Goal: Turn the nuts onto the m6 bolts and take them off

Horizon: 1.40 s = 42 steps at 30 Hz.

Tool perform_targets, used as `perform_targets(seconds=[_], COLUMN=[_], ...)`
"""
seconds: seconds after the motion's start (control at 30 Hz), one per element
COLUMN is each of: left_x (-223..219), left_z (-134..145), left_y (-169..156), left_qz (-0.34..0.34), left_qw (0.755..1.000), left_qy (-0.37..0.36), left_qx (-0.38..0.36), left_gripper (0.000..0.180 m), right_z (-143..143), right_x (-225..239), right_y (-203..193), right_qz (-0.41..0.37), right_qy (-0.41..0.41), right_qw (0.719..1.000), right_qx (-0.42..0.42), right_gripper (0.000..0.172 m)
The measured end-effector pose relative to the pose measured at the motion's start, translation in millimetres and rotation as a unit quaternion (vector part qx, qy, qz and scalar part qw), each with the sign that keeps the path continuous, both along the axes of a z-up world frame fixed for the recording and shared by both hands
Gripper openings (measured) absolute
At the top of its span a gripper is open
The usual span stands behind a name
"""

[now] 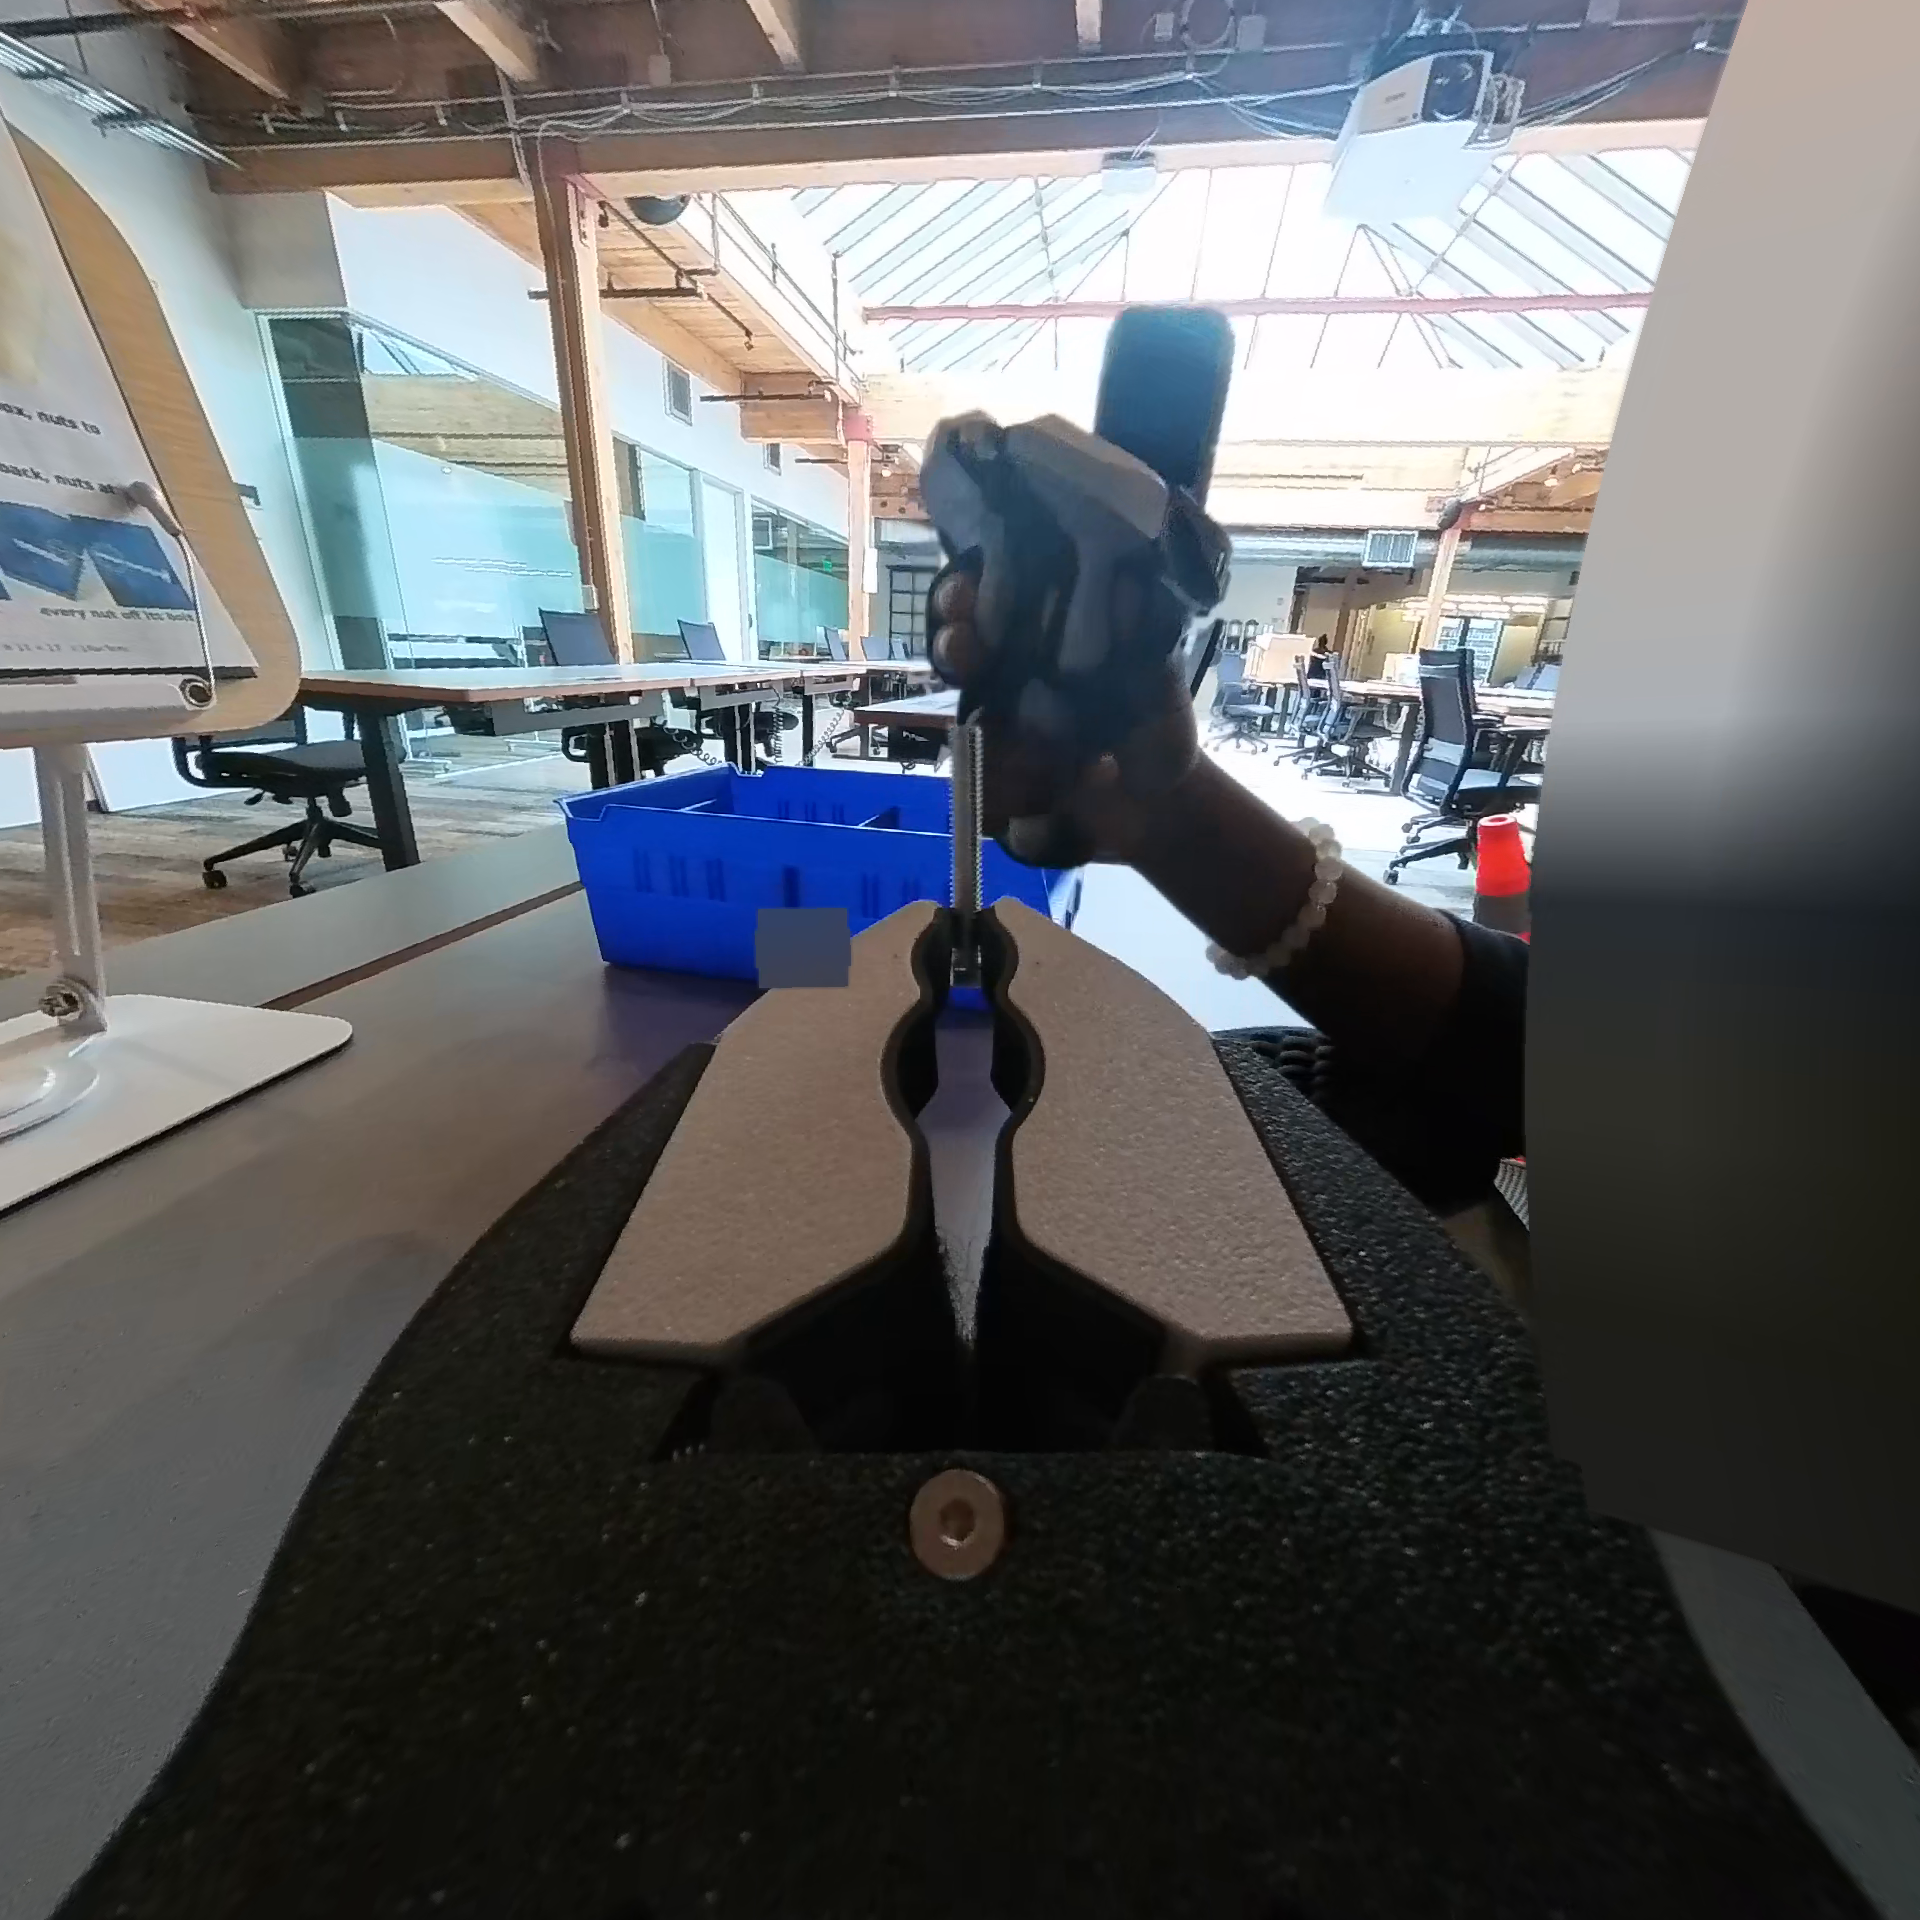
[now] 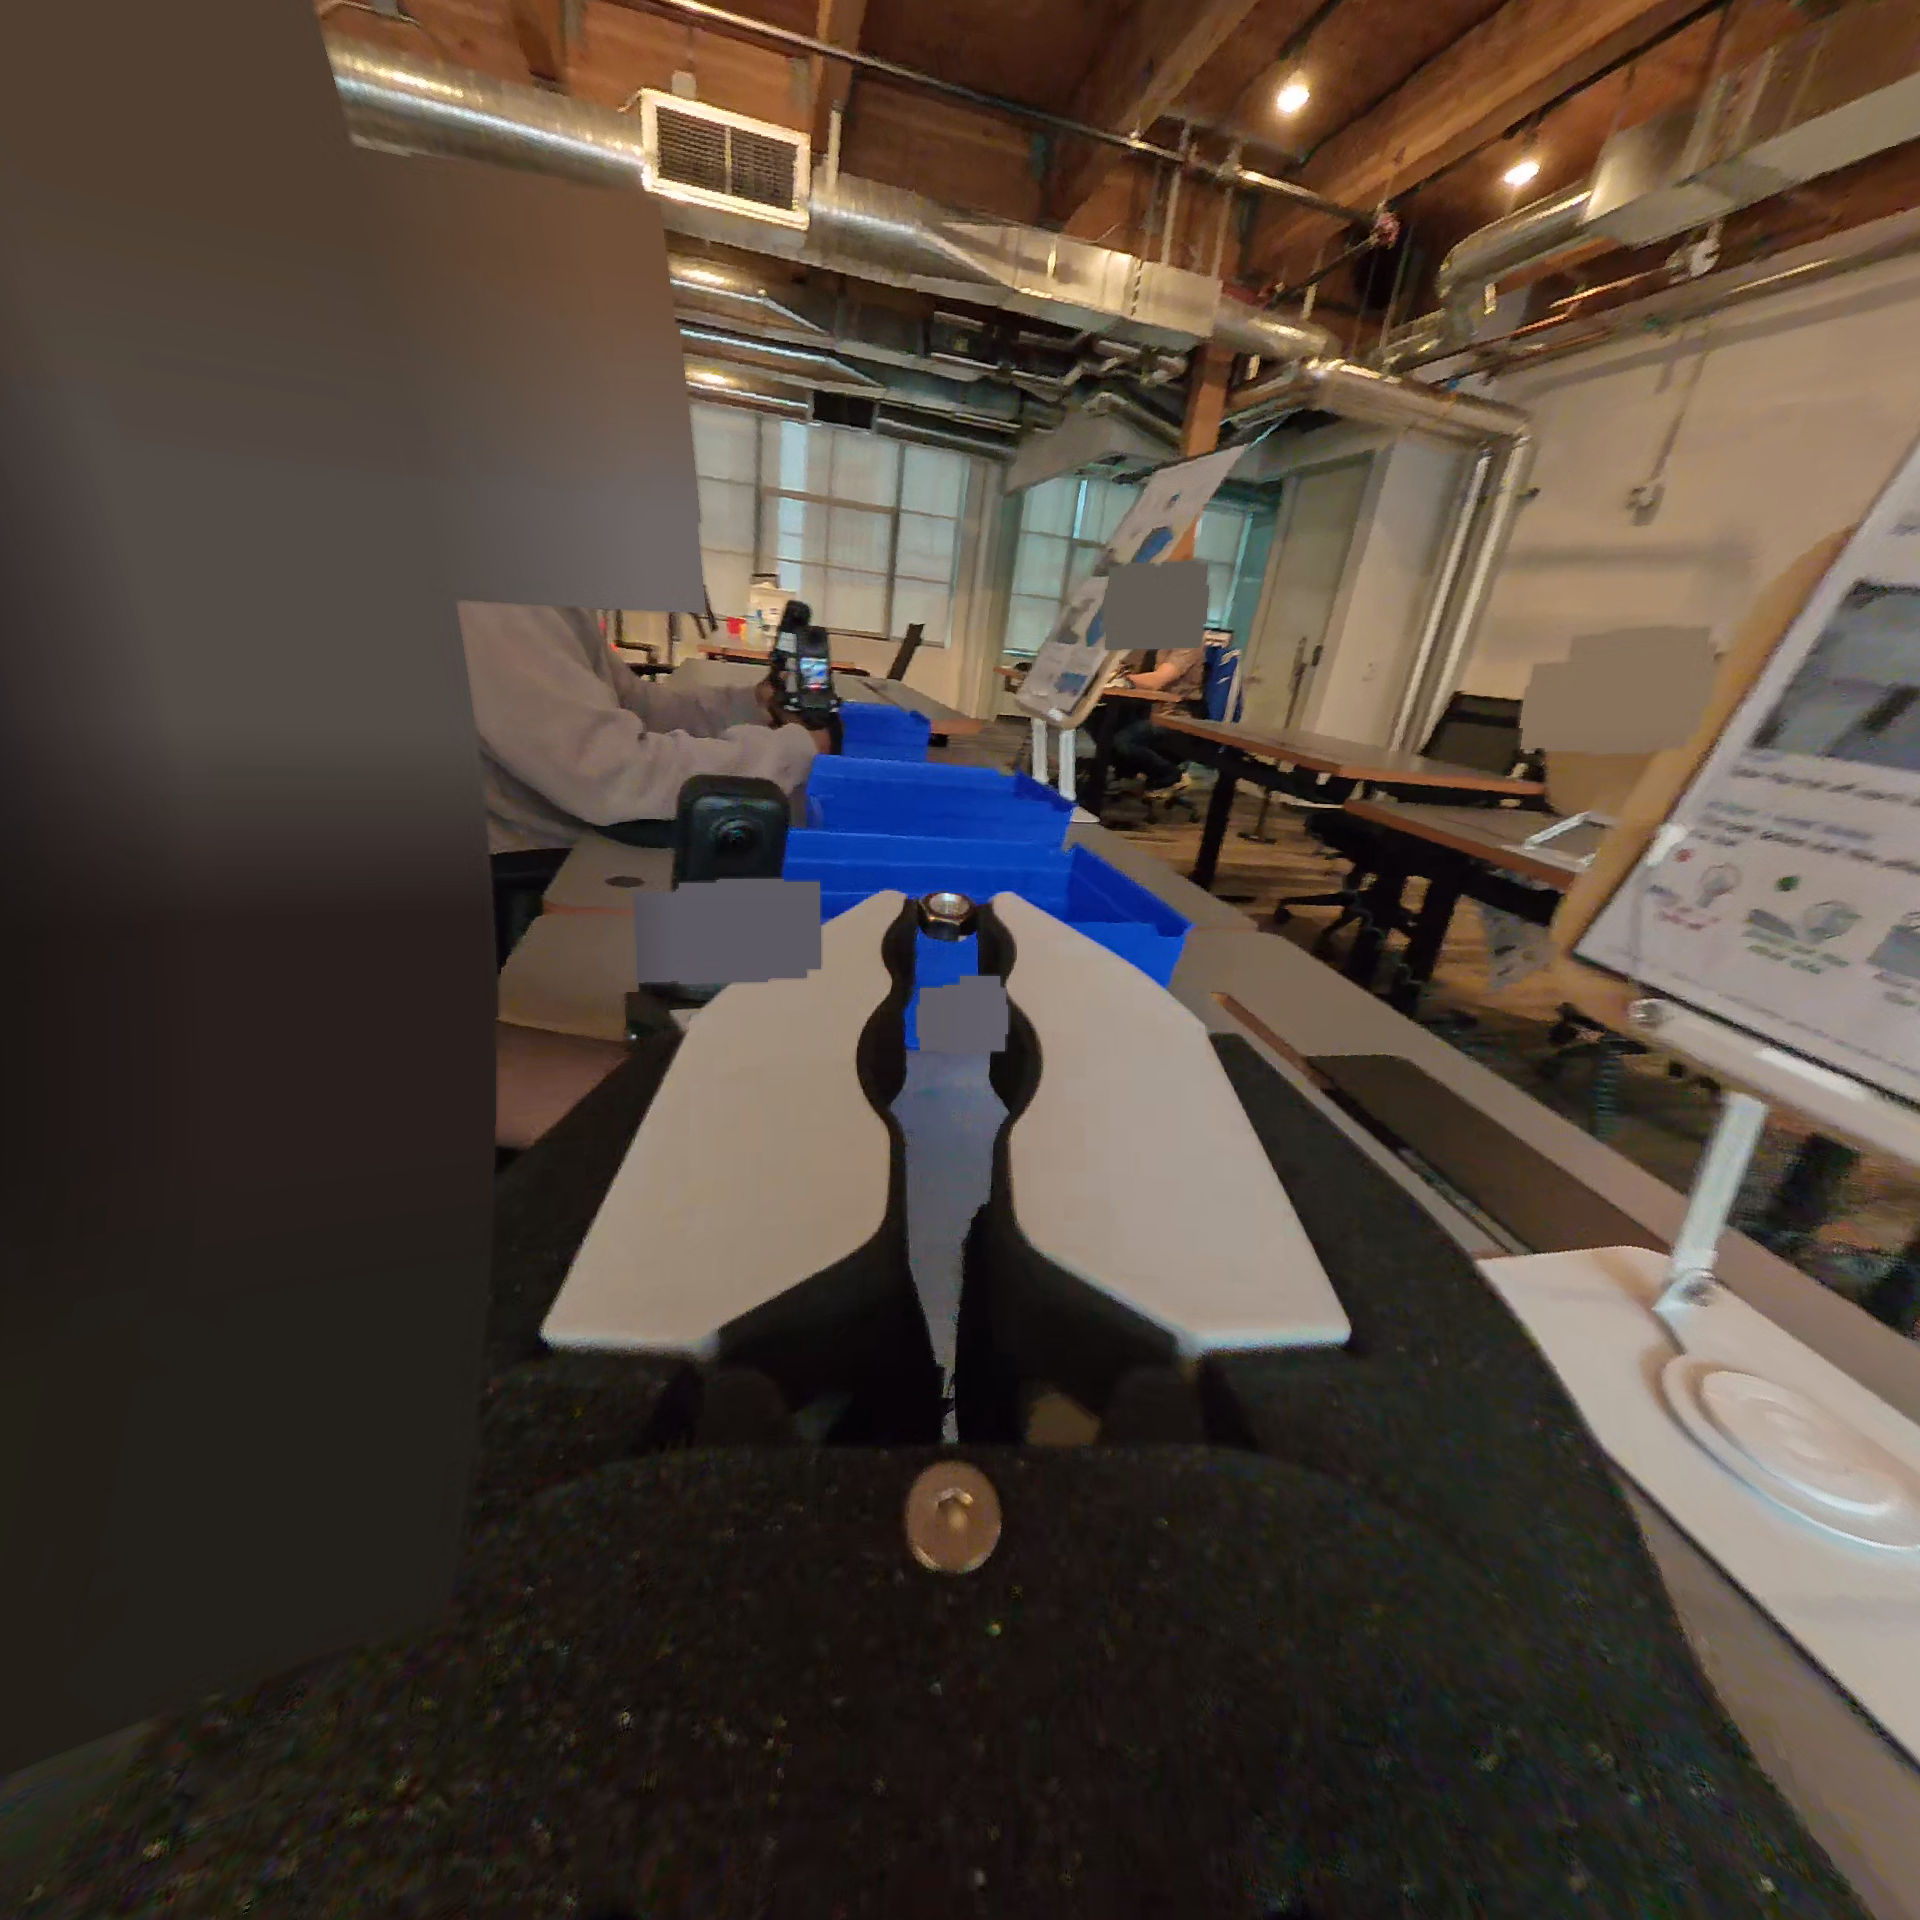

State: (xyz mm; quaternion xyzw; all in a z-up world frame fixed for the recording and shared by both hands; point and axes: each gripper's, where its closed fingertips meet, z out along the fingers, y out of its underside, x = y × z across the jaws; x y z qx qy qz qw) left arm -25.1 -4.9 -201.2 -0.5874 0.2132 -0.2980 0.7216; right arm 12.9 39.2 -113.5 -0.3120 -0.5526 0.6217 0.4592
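My left gripper (image 1: 966,935) is shut on a silver threaded bolt (image 1: 969,821), gripped near its lower end so that it stands upright above the fingertips. The right gripper (image 1: 1049,561), held in a hand, hangs over the bolt's top end in the left wrist view. In the right wrist view my right gripper (image 2: 948,914) is shut on a silver hex nut (image 2: 943,916), pinched between the two fingertips with its hole facing up. A blue divided bin (image 1: 748,862) stands on the table behind the bolt; it also shows in the right wrist view (image 2: 1122,914).
A white stand with a printed sheet (image 1: 94,540) is at the left of the dark table (image 1: 312,1195); the same stand shows at the right in the right wrist view (image 2: 1766,831). More blue bins (image 2: 935,800) and a seated person's sleeve (image 2: 603,727) lie beyond. An orange cone (image 1: 1501,862) stands far right. The left gripper's tips are roughly 11 cm from the right gripper's.
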Motion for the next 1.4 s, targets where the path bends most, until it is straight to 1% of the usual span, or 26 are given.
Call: perform_targets(seconds=[0.23, 0.33, 0.4, 0.47, 0.57, 0.63, 0.7, 0.83, 0.93, 1.03, 1.07, 1.13, 1.3, 1.4], left_x=[0, 0, 0, 0, 0, 1, 2, 2, 1, 1, 1, 2, 1, 2], left_z=[0, 0, 0, 0, -1, -1, -2, -2, -3, -3, -4, -4, -4, -4], left_y=[0, 0, 1, 1, 1, 1, 1, 1, 1, 2, 2, 2, 2, 2], left_qz=[0.003, 0.004, 0.005, 0.005, 0.005, 0.005, 0.004, 0.006, 0.007, 0.008, 0.008, 0.007, 0.006, 0.005], left_qw=[1.000, 1.000, 1.000, 1.000, 1.000, 1.000, 1.000, 1.000, 1.000, 1.000, 1.000, 1.000, 1.000, 1.000], left_qy=[0.004, 0.005, 0.007, 0.007, 0.008, 0.009, 0.011, 0.012, 0.012, 0.012, 0.013, 0.014, 0.013, 0.014], left_qx=[-0.001, 0.000, -0.001, -0.001, -0.002, -0.003, -0.003, -0.004, -0.005, -0.007, -0.007, -0.007, -0.008, -0.009], left_gripper=[0.004, 0.004, 0.004, 0.004, 0.004, 0.004, 0.004, 0.004, 0.004, 0.004, 0.004, 0.004, 0.004, 0.004], right_z=[13, 8, -1, -12, -37, -58, -83, -135, -175, -204, -210, -218, -227, -230], right_x=[29, 45, 59, 76, 107, 128, 146, 170, 186, 194, 195, 194, 193, 196], right_y=[37, 63, 86, 112, 149, 171, 187, 205, 212, 215, 216, 218, 219, 221], right_qz=[-0.114, -0.180, -0.231, -0.292, -0.371, -0.412, -0.434, -0.434, -0.419, -0.392, -0.385, -0.373, -0.353, -0.354], right_qy=[-0.004, -0.034, -0.068, -0.108, -0.190, -0.251, -0.319, -0.446, -0.546, -0.618, -0.632, -0.649, -0.670, -0.675], right_qw=[0.993, 0.982, 0.968, 0.947, 0.906, 0.873, 0.840, 0.782, 0.725, 0.681, 0.672, 0.662, 0.652, 0.647], right_qx=[0.040, 0.056, 0.063, 0.074, 0.076, 0.073, 0.063, 0.043, 0.034, 0.028, 0.032, 0.038, 0.035, 0.035], right_gripper=[0.010, 0.010, 0.010, 0.010, 0.010, 0.010, 0.010, 0.010, 0.011, 0.011, 0.011, 0.011, 0.011, 0.011])
